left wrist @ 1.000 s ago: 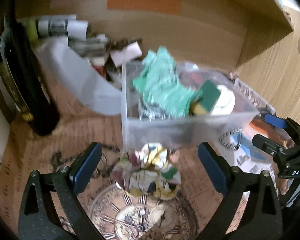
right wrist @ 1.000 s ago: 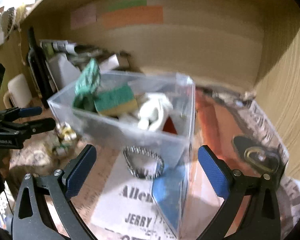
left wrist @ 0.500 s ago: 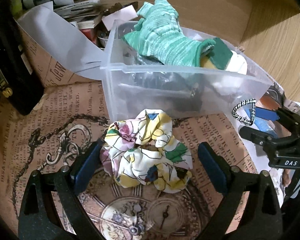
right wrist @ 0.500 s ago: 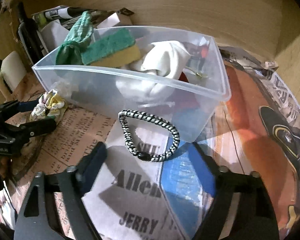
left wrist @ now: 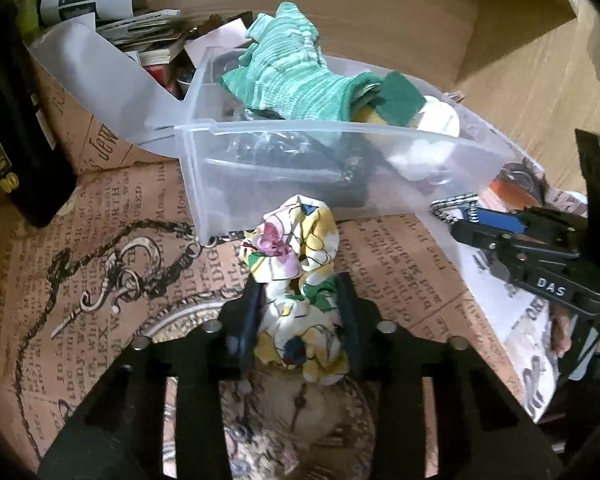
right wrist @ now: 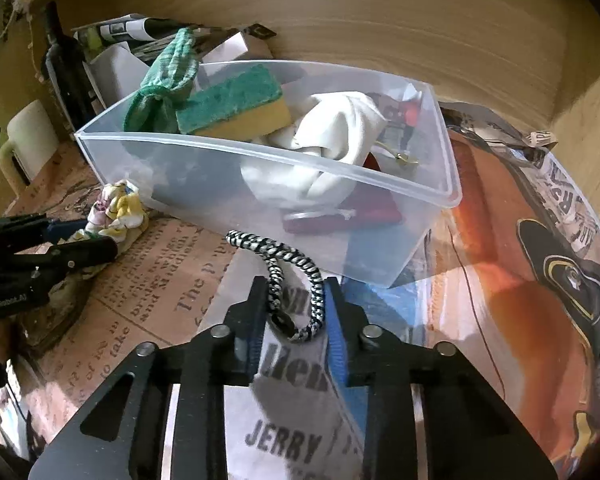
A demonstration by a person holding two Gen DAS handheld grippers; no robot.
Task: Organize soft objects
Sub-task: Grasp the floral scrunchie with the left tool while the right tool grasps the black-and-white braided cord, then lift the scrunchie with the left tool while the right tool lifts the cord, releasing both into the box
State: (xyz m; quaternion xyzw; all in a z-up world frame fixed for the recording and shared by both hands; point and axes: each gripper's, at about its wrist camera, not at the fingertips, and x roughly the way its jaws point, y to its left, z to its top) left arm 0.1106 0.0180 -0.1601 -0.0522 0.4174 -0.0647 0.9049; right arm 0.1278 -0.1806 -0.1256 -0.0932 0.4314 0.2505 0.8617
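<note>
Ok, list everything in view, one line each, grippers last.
scrunchie: 1, floral, before the bin, in left gripper
hair tie: 1, black-white, before the bin, in right gripper
bin: 1, clear, table middle
cloth: 1, green, in bin
sponge: 1, green-yellow, in bin
white cloth: 1, in bin
bottle: 1, dark, back left
mug: 1, cream, far left
left gripper: shut on scrunchie
right gripper: shut on hair tie

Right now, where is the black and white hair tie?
In the right wrist view, the hair tie is pinched in the right gripper, just in front of the clear box, over the printed paper.
</note>
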